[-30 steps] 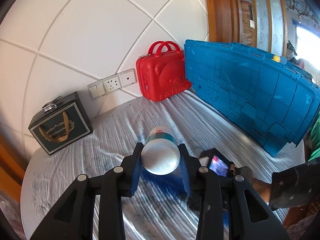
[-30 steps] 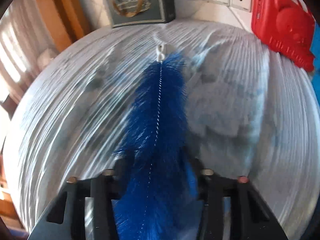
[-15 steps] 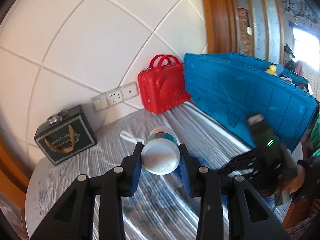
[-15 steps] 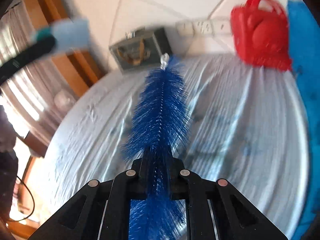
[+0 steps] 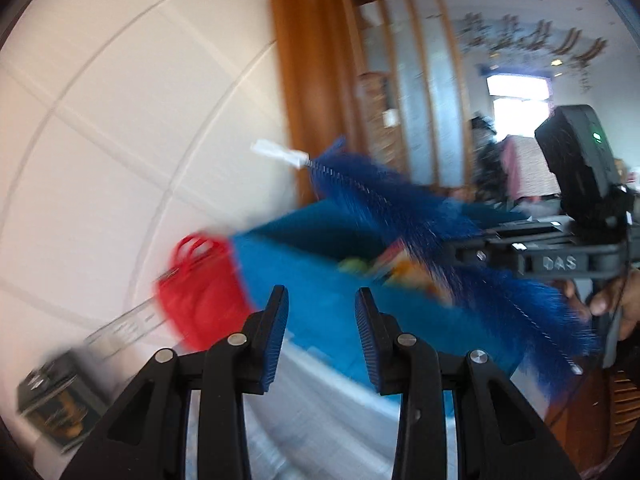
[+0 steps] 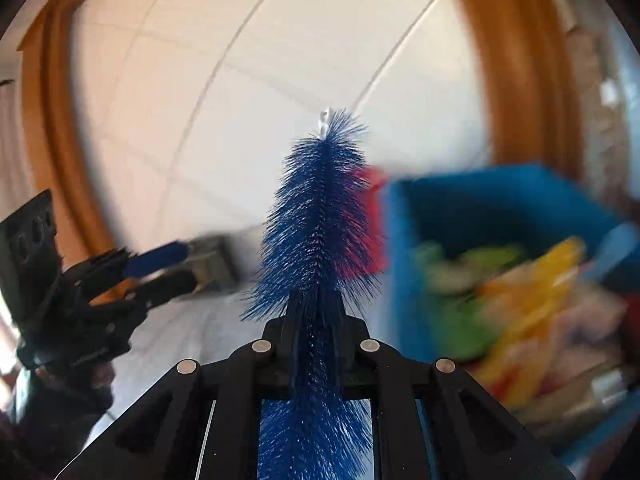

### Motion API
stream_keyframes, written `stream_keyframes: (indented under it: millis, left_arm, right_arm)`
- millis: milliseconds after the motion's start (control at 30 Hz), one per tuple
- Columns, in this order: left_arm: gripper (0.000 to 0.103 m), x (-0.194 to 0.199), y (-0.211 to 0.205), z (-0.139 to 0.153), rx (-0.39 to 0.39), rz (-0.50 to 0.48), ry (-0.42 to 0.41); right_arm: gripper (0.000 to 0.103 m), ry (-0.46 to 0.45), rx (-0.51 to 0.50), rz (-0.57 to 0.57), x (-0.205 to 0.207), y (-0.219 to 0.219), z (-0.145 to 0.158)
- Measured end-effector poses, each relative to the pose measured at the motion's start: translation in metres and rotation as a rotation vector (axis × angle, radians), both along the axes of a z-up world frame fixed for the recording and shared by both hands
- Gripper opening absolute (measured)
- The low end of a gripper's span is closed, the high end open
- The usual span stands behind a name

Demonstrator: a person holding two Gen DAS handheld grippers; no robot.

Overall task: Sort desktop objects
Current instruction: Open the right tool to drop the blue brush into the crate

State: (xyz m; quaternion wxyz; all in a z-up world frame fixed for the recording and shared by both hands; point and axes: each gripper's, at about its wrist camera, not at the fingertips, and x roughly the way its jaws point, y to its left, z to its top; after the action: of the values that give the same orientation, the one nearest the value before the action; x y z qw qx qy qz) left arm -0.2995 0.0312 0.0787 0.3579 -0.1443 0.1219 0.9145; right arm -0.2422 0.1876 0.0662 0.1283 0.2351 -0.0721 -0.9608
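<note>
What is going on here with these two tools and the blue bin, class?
A person is sorting desk items with two handheld tools. The right tool is shut on a blue bristle brush, raised beside the blue bin, which already holds mixed items. The left tool is open and holds nothing. A red case stands by the wall.

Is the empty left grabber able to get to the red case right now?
Probably yes. The left gripper has its jaws open and holding nothing, and the red case sits just ahead to its left with nothing between them. The blue brush hangs higher up and to the right.
</note>
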Motion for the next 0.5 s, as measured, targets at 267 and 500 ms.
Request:
stream_keyframes:
  millis: [267,500]
  left_arm:
    - [0.034,-0.033,0.147,0.006,-0.043,-0.02,-0.029]
    - [0.085,-0.031,0.201,-0.004,-0.084,0.18,0.037]
  right_arm:
    - [0.012,-0.02,0.097,-0.166,-0.022,0.134,0.038]
    - [0.079,-0.038,0.149,-0.266,-0.053,0.209,0.034]
